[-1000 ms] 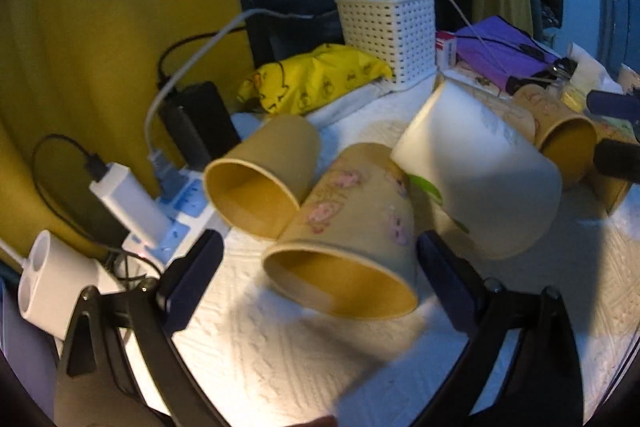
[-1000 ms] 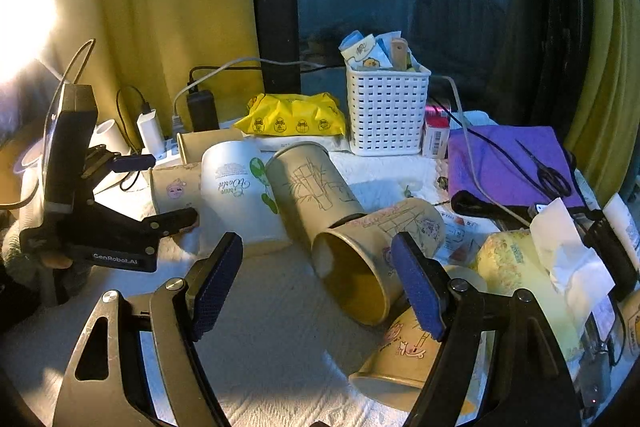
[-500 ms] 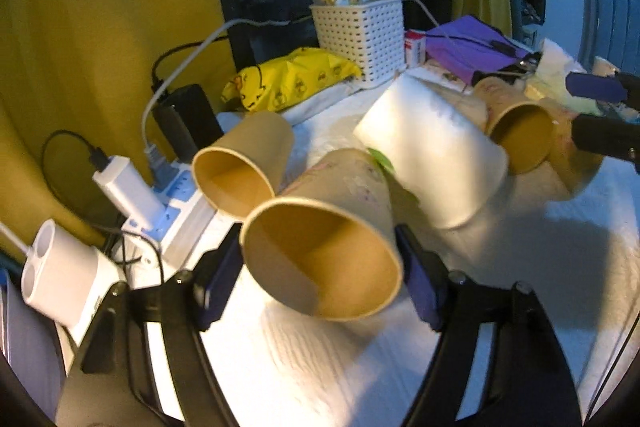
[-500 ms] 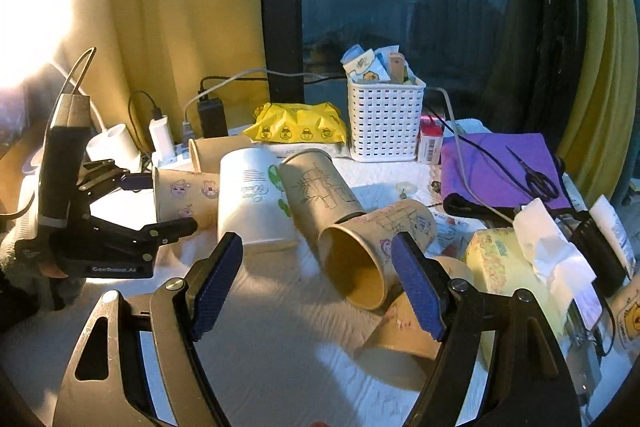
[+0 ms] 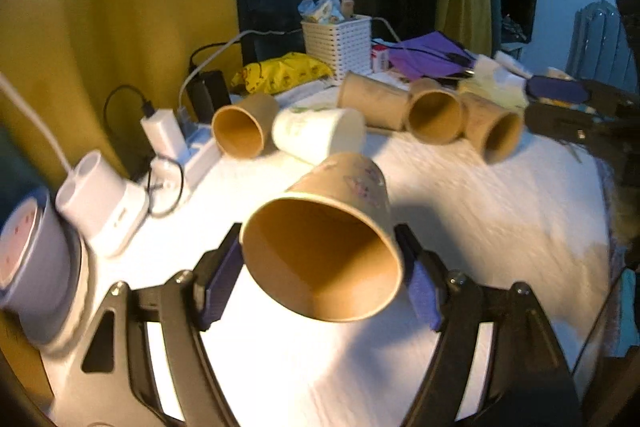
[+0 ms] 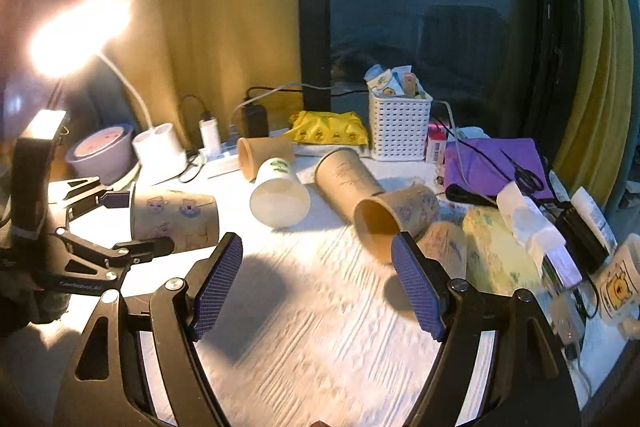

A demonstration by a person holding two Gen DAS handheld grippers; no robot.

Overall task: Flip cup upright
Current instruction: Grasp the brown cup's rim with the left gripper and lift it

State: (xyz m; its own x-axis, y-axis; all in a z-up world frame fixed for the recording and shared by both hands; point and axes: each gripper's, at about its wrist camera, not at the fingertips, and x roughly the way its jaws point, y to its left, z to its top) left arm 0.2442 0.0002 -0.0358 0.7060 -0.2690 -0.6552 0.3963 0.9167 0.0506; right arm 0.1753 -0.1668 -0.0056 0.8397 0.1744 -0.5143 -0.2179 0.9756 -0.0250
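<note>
A desk lamp (image 6: pixel 76 35) at upper left blows out into warm glare and lights the white worktop (image 6: pixel 320 307) unevenly, leaving the background dim and bluish. Hard shadows fall beneath the claws. Both fisheye views bend strongly toward black corners, and motion blur smears the cloth texture.

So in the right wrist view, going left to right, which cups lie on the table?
Held cartoon cup → plain brown cup → white leaf cup → tall brown cup → open-mouthed printed cup.

Both wrist views face the same cup-strewn tabletop (image 6: pixel 320 307) from opposite sides.
</note>
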